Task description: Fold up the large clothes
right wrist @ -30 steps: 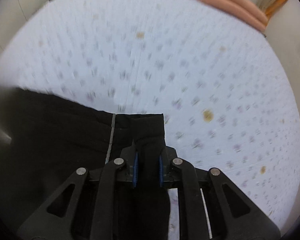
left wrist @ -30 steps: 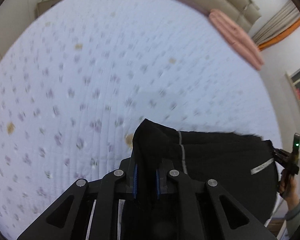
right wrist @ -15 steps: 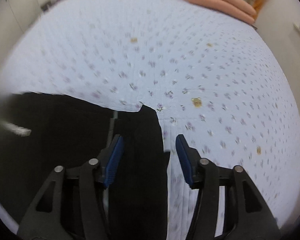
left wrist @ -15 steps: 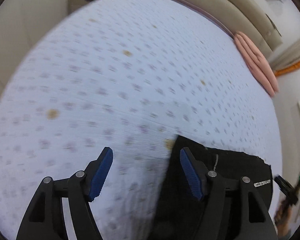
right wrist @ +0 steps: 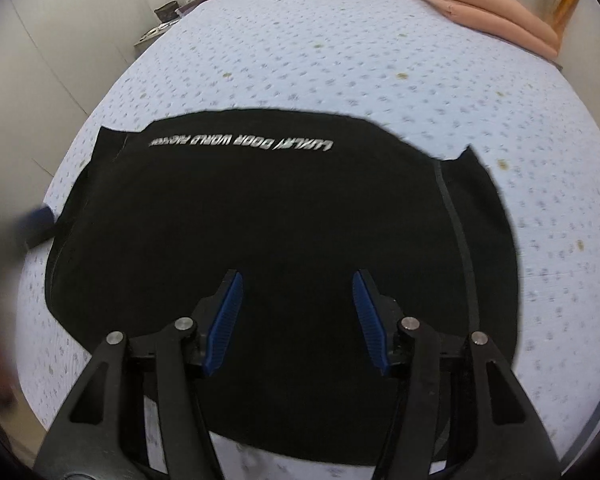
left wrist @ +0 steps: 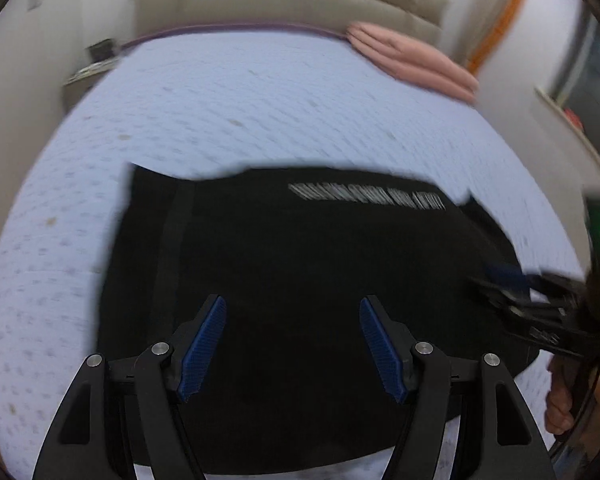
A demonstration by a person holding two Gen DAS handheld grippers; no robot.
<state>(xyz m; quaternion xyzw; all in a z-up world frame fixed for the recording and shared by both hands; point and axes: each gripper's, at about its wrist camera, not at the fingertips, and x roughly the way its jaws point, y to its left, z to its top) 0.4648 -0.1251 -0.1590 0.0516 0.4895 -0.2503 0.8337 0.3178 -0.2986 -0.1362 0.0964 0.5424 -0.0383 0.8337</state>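
Note:
A black garment (left wrist: 300,256) with a line of white lettering lies folded flat on the bed; it also shows in the right wrist view (right wrist: 284,208). My left gripper (left wrist: 292,344) is open and empty, raised above the garment's near part. My right gripper (right wrist: 298,320) is open and empty above the garment too; it also appears at the right edge of the left wrist view (left wrist: 500,280), blurred. A blurred blue pad of the left gripper shows at the left edge of the right wrist view.
The bed has a pale blue quilted cover with small flowers (right wrist: 340,48). A folded pink blanket (right wrist: 492,12) lies at the far right corner, also seen in the left wrist view (left wrist: 412,60). A padded headboard (left wrist: 284,4) and white cupboards (right wrist: 40,40) stand behind.
One second ago both grippers were shut on the garment's corners. They opened, let it go, and have pulled back and up, so the whole folded garment now lies in view.

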